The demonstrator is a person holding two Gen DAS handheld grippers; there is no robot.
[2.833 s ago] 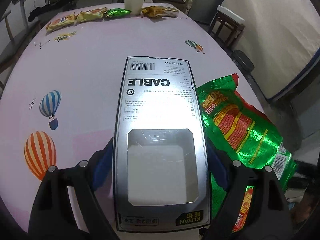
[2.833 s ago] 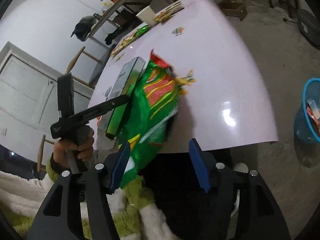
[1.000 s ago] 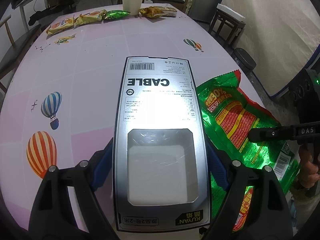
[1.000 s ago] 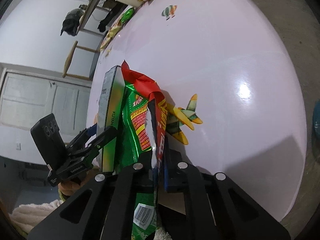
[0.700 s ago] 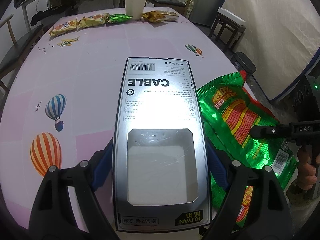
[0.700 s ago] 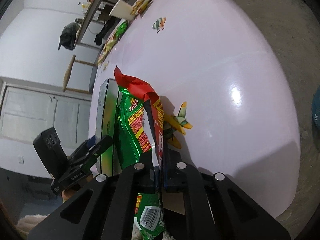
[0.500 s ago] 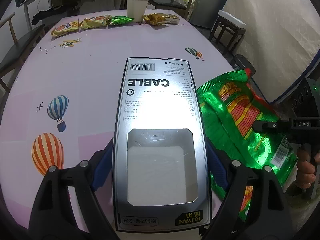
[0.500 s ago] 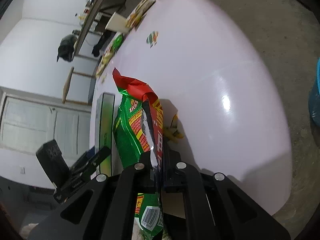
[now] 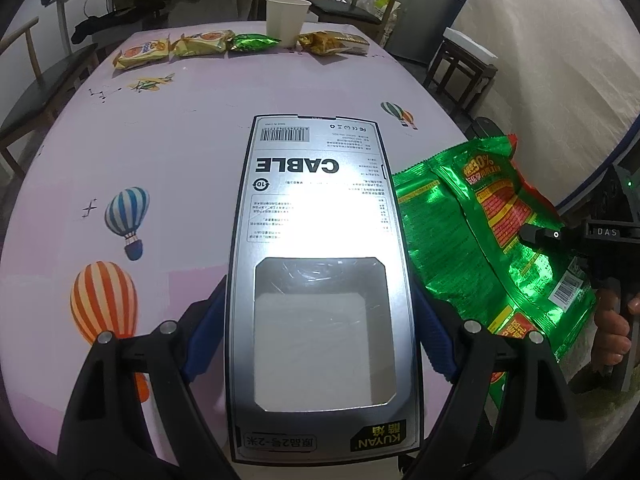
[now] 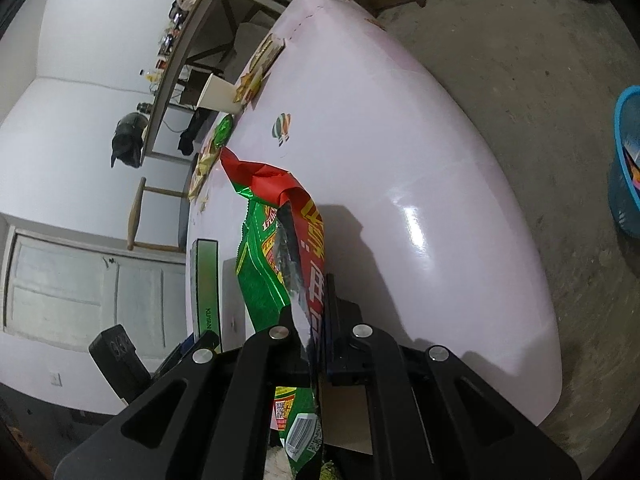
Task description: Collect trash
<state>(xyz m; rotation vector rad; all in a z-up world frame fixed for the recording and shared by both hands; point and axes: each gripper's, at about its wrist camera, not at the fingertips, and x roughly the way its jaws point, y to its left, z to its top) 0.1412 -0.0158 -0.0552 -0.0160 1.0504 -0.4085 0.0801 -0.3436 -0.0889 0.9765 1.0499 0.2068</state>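
A grey cable box [image 9: 320, 280] with a clear window sits between the blue pads of my left gripper [image 9: 316, 340], which is shut on its long sides above the pink table [image 9: 180, 168]. From the right wrist view the same cable box [image 10: 206, 280] shows edge-on at the left. My right gripper [image 10: 310, 320] is shut on a green and red foil snack bag [image 10: 288, 232], lifted off the table and standing on edge. That snack bag [image 9: 480, 240] hangs right of the box, with the right gripper's black tip on it and a hand below.
A paper cup [image 9: 287, 20] and several small snack packets [image 9: 200, 44] line the table's far edge. Chairs and a stool [image 9: 464, 68] stand around the table. A blue bin [image 10: 626, 160] holding trash stands on the concrete floor right of the table.
The right gripper lifted the snack bag off the table and swung it toward the right edge, rolling as it went. The left gripper and cable box stayed put.
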